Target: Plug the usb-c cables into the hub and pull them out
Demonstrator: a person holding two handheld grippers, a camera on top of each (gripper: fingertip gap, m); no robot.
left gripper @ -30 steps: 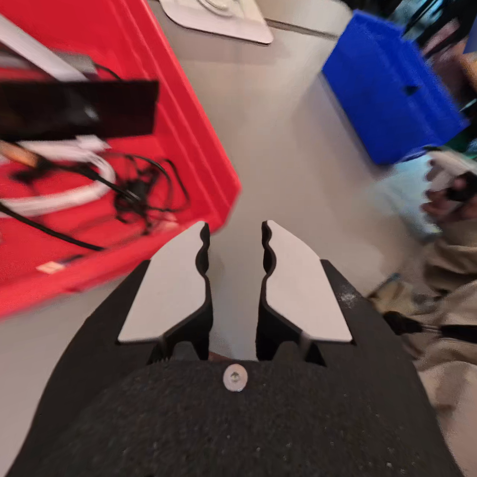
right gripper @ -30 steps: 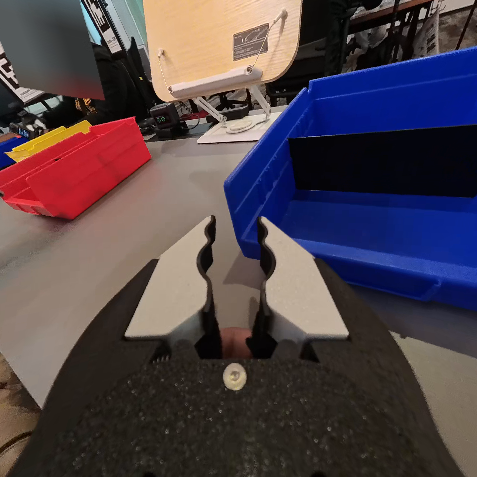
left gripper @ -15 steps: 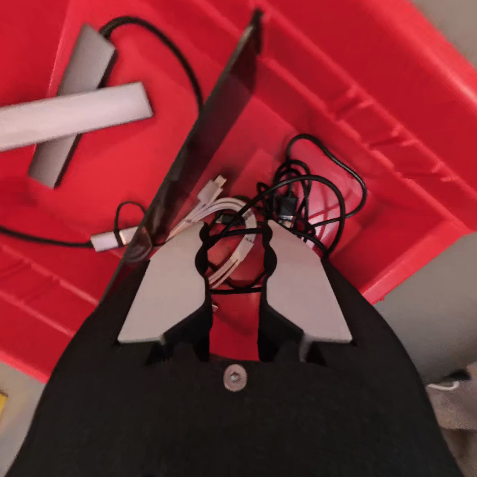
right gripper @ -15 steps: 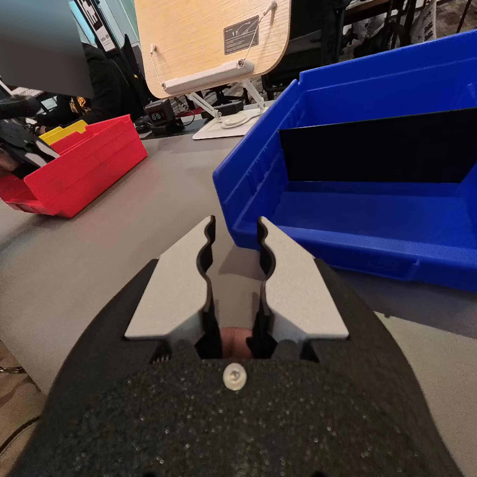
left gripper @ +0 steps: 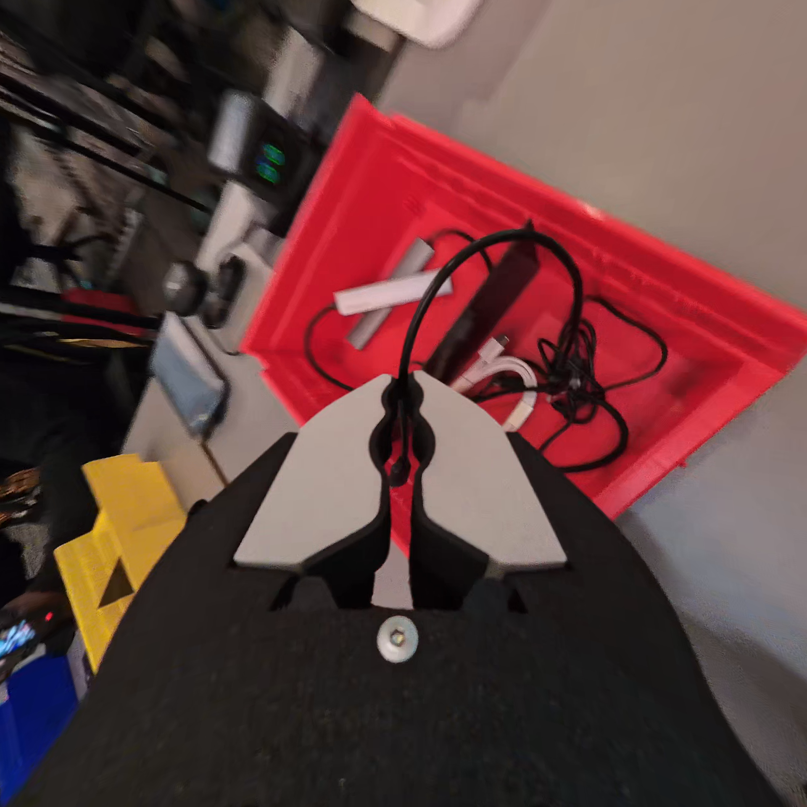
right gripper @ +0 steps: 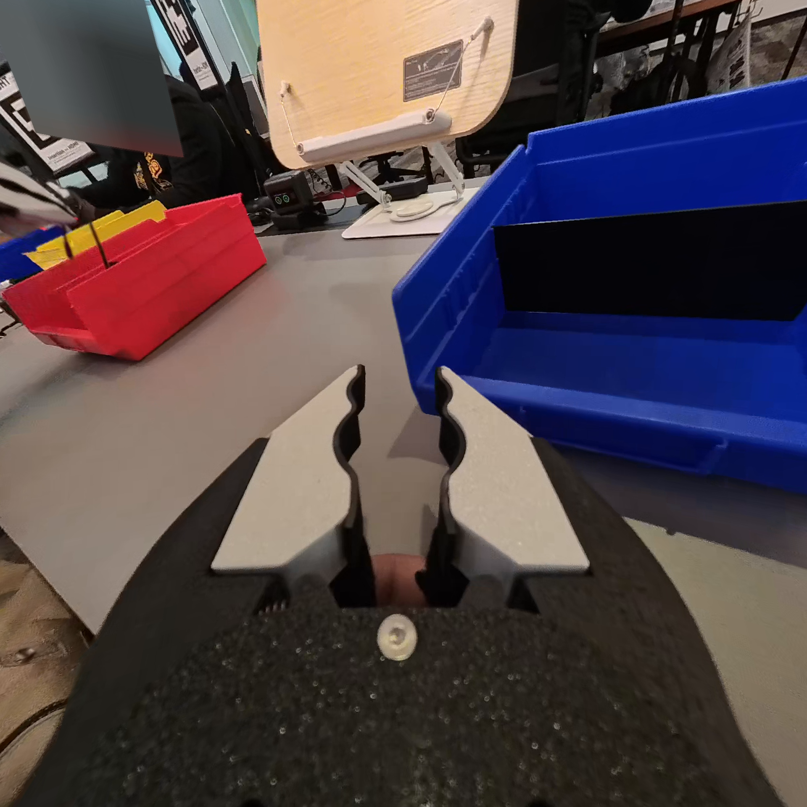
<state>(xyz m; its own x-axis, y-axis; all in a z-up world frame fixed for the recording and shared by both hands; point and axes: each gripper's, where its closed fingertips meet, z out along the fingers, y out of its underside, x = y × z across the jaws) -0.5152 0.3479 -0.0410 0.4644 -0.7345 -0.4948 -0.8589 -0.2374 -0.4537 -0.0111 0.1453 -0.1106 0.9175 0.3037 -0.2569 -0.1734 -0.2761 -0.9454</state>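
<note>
My left gripper (left gripper: pixel 404 382) is shut on a black cable (left gripper: pixel 441 279), which arcs up from the jaws and back down into a tangle of black cables (left gripper: pixel 572 384) in the red bin (left gripper: pixel 681 305). The bin also holds a coiled white cable (left gripper: pixel 506 375), two grey hubs (left gripper: pixel 393 288) crossed over each other, and a black divider (left gripper: pixel 493 301). My right gripper (right gripper: pixel 399 375) is open and empty over the grey table (right gripper: pixel 218 393), by the blue bin's (right gripper: pixel 611 415) corner. In the right wrist view the red bin (right gripper: pixel 144 284) stands far left with the black cable (right gripper: pixel 99 244) rising from it.
A yellow bin (left gripper: pixel 118 519) sits beside the red one. A wooden stand on a white base (right gripper: pixel 384 78) and a small black device (right gripper: pixel 288 196) stand at the table's back. The blue bin has a black divider (right gripper: pixel 646 262). A person sits behind the table.
My left gripper closed on the black cable and lifted it up out of the red bin, pulling back from the tangle. My right gripper has barely moved.
</note>
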